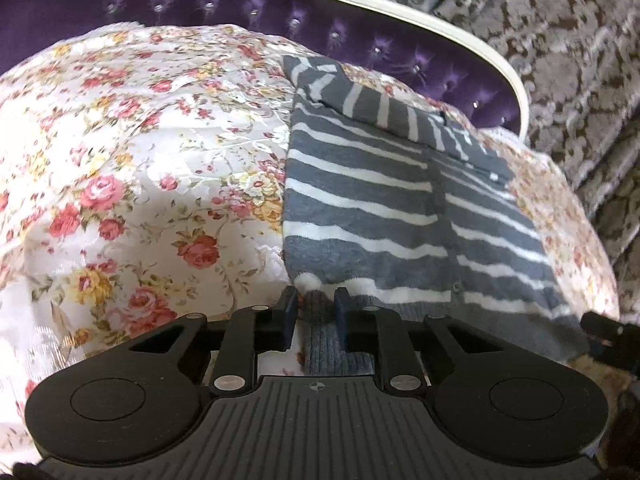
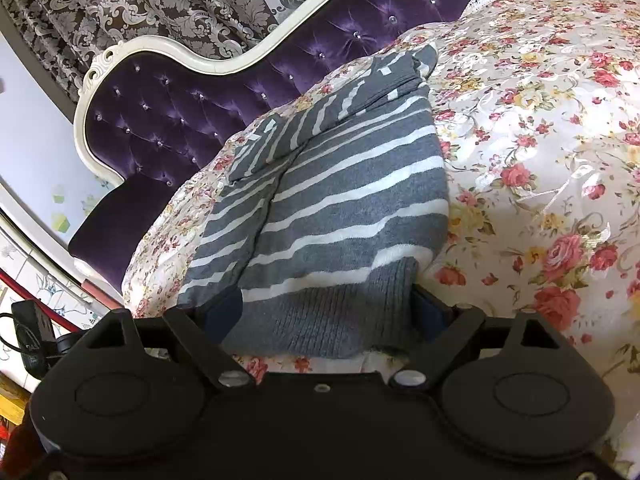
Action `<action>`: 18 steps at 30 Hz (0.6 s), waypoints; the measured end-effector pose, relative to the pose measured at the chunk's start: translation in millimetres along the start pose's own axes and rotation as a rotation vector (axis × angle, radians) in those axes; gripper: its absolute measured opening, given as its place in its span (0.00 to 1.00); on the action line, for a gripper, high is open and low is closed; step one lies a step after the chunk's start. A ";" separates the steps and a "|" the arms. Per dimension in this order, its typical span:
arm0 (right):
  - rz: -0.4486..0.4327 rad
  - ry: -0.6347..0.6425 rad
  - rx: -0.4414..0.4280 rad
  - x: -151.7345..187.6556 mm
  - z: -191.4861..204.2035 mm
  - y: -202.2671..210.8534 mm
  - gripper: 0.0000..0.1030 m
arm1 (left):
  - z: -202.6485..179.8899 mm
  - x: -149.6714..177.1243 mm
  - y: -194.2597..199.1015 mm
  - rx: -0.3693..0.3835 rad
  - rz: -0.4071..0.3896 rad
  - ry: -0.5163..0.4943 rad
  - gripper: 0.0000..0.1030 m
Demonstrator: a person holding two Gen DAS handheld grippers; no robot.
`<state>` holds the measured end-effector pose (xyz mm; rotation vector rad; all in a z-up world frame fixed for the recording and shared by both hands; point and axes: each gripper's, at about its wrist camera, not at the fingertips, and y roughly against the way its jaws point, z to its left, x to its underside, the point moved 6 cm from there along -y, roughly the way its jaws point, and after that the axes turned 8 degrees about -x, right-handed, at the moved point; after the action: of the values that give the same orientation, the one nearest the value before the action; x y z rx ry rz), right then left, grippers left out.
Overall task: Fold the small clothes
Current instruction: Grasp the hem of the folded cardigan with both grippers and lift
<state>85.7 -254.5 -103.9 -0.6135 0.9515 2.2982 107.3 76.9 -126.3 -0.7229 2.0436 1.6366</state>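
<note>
Left wrist view shows your left gripper [image 1: 316, 300] pinching what looks like the striped sweater's [image 1: 360, 208] hem on the floral bedspread [image 1: 140, 160], right gripper [image 2: 328, 312] wide astride it; close it, then fold.

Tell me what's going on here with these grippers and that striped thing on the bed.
A person with a gripper in each hand is folding a grey-and-white striped sweater spread on a floral bedspread. Its sleeves are already folded across the top. The left gripper has pinched the near corner of the ribbed hem. The right gripper sits with its jaws wide open around the hem, not clamped. A purple tufted headboard stands behind.
</note>
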 end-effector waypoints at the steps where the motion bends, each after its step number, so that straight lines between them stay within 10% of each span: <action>1: 0.002 0.005 0.002 0.0 0.6 -0.5 0.87 | -1.4 -0.2 -0.4 -0.005 0.004 -0.017 0.18; 10: 0.028 0.012 0.030 -1.4 -2.8 -4.7 0.56 | -8.0 -3.2 -5.2 0.011 0.040 -0.078 0.15; 13: 0.037 0.013 0.074 -2.1 -6.5 -5.0 0.17 | -7.0 -3.3 -2.5 0.019 0.026 -0.051 0.04; 18: 0.029 -0.007 0.054 -6.2 -8.6 2.9 0.18 | 1.0 -10.1 11.9 0.084 -0.017 0.047 0.04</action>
<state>90.0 -264.7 -104.4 -0.5728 1.0220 2.2905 107.6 81.3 -111.3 -0.7534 2.1189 1.5286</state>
